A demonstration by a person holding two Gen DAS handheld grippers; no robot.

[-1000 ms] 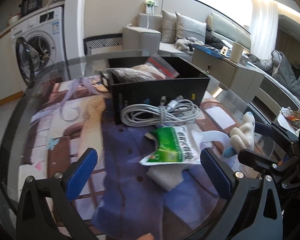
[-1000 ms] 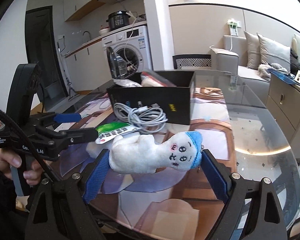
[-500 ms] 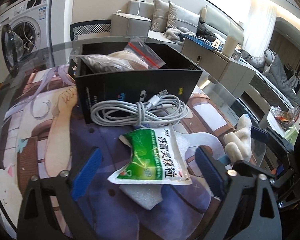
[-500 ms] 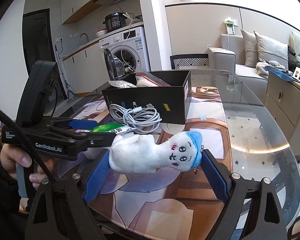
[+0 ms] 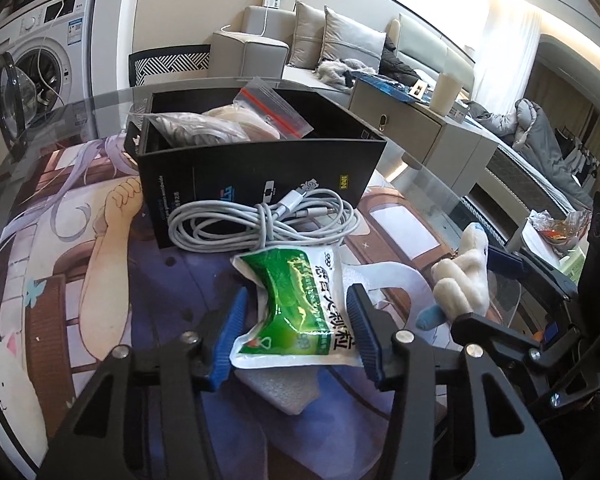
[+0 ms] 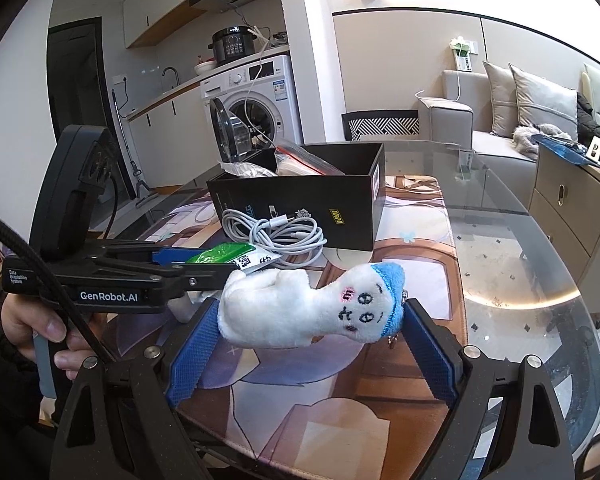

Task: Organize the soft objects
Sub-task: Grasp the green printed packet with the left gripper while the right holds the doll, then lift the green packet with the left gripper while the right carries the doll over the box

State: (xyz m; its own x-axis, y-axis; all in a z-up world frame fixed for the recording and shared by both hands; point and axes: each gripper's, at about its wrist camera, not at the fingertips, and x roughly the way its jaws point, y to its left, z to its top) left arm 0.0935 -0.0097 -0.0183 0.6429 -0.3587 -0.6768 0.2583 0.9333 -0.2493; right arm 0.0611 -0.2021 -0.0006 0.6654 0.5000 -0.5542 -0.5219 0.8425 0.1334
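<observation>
In front of the black box [image 5: 260,168], a coiled cable [image 5: 260,222] is seen beyond the green sachet [image 5: 300,312] on which the left gripper [image 5: 296,320] is closing, while the plush toy [image 6: 312,308], its face shown only to the right wrist, is clamped by the right gripper [image 6: 308,344].

Change from the earlier views: the left gripper [image 5: 296,326] now sits nearer the black box [image 5: 260,172] and tilts further down, so the box, the coiled white cable [image 5: 260,222] and the green sachet [image 5: 300,308] fill more of its view. Its blue pads, wide apart a second ago, are closing on the green sachet, which lies between them; the pads stand right at its two edges, and the sachet bulges and creases in the middle where before it lay flatter. In the right wrist view, the left gripper's arm [image 6: 112,276] reaches further across, toward the sachet [image 6: 236,256].
</observation>
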